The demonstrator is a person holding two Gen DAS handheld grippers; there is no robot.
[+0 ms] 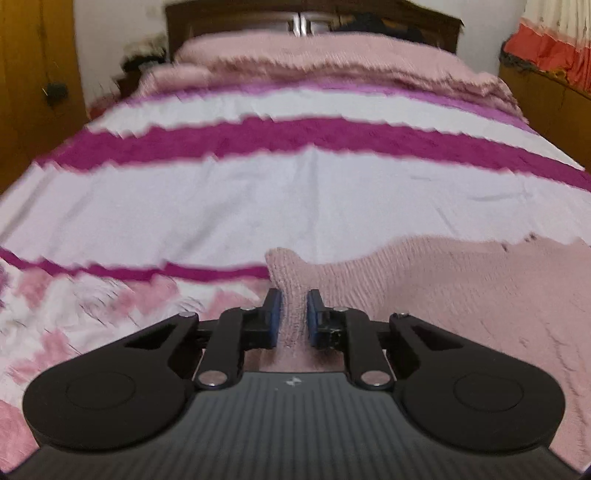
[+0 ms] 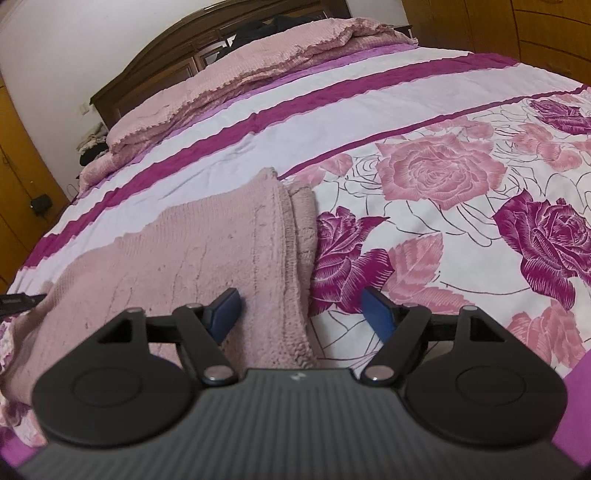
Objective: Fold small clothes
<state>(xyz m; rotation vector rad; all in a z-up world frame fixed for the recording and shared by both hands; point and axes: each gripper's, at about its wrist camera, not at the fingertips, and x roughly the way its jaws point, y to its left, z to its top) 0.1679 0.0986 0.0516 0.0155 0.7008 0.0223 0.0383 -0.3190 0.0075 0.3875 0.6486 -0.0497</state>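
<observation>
A pink knitted garment point(image 1: 443, 288) lies on the bed. My left gripper point(image 1: 293, 306) is shut on a bunched corner of it and lifts that corner off the bedspread; the view is motion-blurred. In the right wrist view the same garment point(image 2: 192, 251) lies flat with a folded right edge. My right gripper point(image 2: 301, 301) is open and empty just above that edge, left finger over the knit and right finger over the bedspread. The tip of my left gripper shows at the far left point(image 2: 14, 302).
The bedspread point(image 2: 443, 177) has white and magenta stripes and rose prints. A pink folded blanket point(image 2: 229, 70) lies by the dark wooden headboard point(image 2: 155, 48). Wooden wardrobes stand on both sides point(image 2: 498, 26). A bedside table holds clutter point(image 2: 92, 144).
</observation>
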